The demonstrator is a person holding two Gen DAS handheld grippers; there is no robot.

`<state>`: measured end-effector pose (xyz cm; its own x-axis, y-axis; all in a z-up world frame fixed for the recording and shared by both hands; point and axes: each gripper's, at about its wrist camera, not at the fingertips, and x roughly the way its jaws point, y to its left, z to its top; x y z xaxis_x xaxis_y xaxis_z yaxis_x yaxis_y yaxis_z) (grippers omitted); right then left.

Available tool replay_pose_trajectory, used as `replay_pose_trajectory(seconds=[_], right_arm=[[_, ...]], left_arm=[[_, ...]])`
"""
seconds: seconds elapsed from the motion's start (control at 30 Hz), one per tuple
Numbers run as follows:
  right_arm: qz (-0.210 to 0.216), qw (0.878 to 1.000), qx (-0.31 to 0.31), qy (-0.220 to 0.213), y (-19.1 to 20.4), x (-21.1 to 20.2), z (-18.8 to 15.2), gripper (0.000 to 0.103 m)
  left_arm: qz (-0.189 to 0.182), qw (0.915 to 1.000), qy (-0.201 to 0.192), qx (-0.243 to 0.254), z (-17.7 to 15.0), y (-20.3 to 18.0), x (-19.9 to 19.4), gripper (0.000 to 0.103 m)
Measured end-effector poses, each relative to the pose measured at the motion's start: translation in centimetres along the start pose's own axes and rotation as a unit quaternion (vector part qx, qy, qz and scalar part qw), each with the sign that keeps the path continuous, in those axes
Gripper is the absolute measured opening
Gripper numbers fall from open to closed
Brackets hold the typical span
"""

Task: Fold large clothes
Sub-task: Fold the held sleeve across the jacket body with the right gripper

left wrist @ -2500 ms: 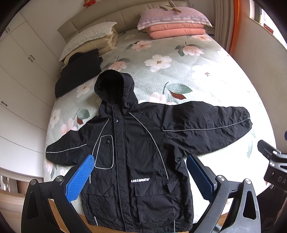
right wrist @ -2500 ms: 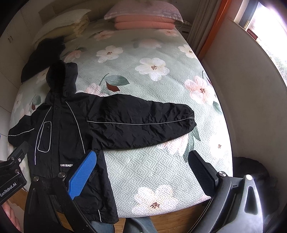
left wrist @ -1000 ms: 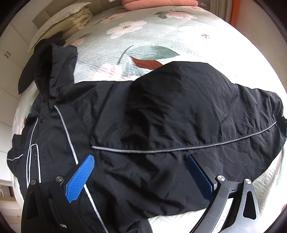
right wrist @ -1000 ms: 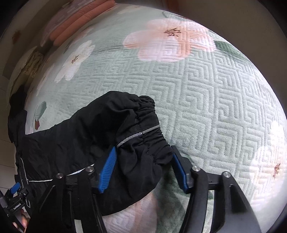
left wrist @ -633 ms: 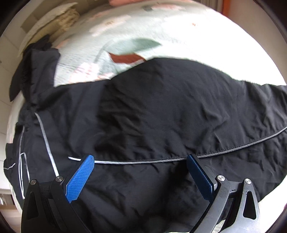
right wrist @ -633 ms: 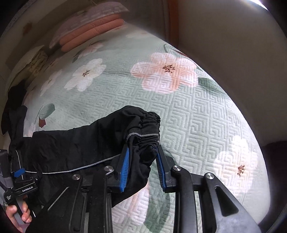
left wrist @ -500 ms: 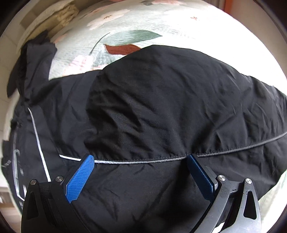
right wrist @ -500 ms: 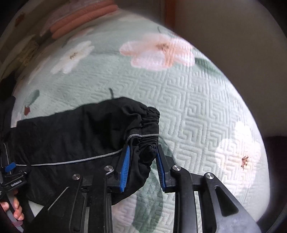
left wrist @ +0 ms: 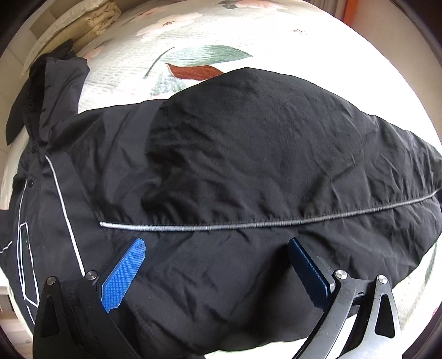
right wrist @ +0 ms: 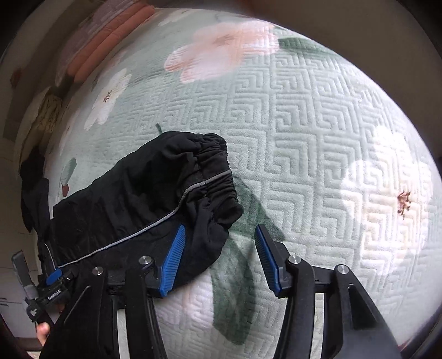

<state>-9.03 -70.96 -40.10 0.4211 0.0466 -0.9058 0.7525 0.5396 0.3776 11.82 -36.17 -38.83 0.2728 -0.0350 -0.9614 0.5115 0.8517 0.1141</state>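
A large black hooded jacket with grey piping lies front up on a floral bedspread. My left gripper is open, low over the jacket's sleeve near the shoulder, its blue pads astride the fabric. In the right wrist view the sleeve's elastic cuff lies at the left finger of my right gripper. That gripper is open; the cuff edge lies partly between the pads, not clamped. The left gripper's body shows at the lower left.
Folded beige bedding and pink pillows lie at the head of the bed. Another dark garment lies near them. A wall runs close along the bed's right side.
My right gripper was shut on the cuff and has opened, so the cuff now lies loose on the bed. My left gripper has stayed open, low over the sleeve.
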Motion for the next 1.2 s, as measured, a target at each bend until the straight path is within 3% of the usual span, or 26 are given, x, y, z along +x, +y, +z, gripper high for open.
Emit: replay_pose_trajectory(seconds=[0.07, 0.1, 0.13, 0.27, 0.4, 0.57, 0.77, 1.03, 1.2], right_arm=[[0.033, 0.999, 0.012, -0.002, -0.2, 0.8, 0.3, 0.051], [0.039, 0.999, 0.013, -0.005, 0.0, 1.0, 0.5, 0.036], [0.037, 0.999, 0.013, -0.007, 0.4, 1.1, 0.7, 0.031], [0.027, 0.999, -0.003, -0.033, 2.8, -0.3, 0.3, 0.024], [0.026, 0.996, -0.062, -0.066, 8.4, -3.7, -1.6, 0.022], [0.037, 0.981, -0.164, -0.095, 20.1, -6.5, -5.6, 0.022], [0.044, 0.951, -0.283, -0.113, 36.3, -6.6, -13.1, 0.022], [0.070, 0.907, -0.405, -0.093, 56.1, -1.5, -26.6, 0.021], [0.097, 0.883, -0.456, -0.047, 66.5, 4.3, -35.0, 0.021]], left_arm=[[0.001, 1.0000, 0.000, 0.001, -0.7, 0.1, -0.3, 0.103], [0.002, 1.0000, 0.001, 0.001, -1.0, 0.1, -0.5, 0.103], [0.002, 1.0000, 0.000, 0.000, -1.4, 0.3, -0.7, 0.103], [0.006, 0.9998, -0.018, -0.010, -2.4, 2.4, -2.1, 0.103], [-0.009, 0.9983, -0.033, -0.047, -3.9, 6.2, -4.2, 0.103], [-0.044, 0.9929, -0.045, -0.100, -6.7, 12.8, -6.6, 0.103], [-0.032, 0.9870, -0.061, -0.145, -9.5, 24.0, -8.7, 0.103], [0.014, 0.9782, -0.091, -0.186, -14.0, 41.7, -11.4, 0.103], [0.023, 0.9662, -0.089, -0.241, -17.1, 51.1, -11.1, 0.103]])
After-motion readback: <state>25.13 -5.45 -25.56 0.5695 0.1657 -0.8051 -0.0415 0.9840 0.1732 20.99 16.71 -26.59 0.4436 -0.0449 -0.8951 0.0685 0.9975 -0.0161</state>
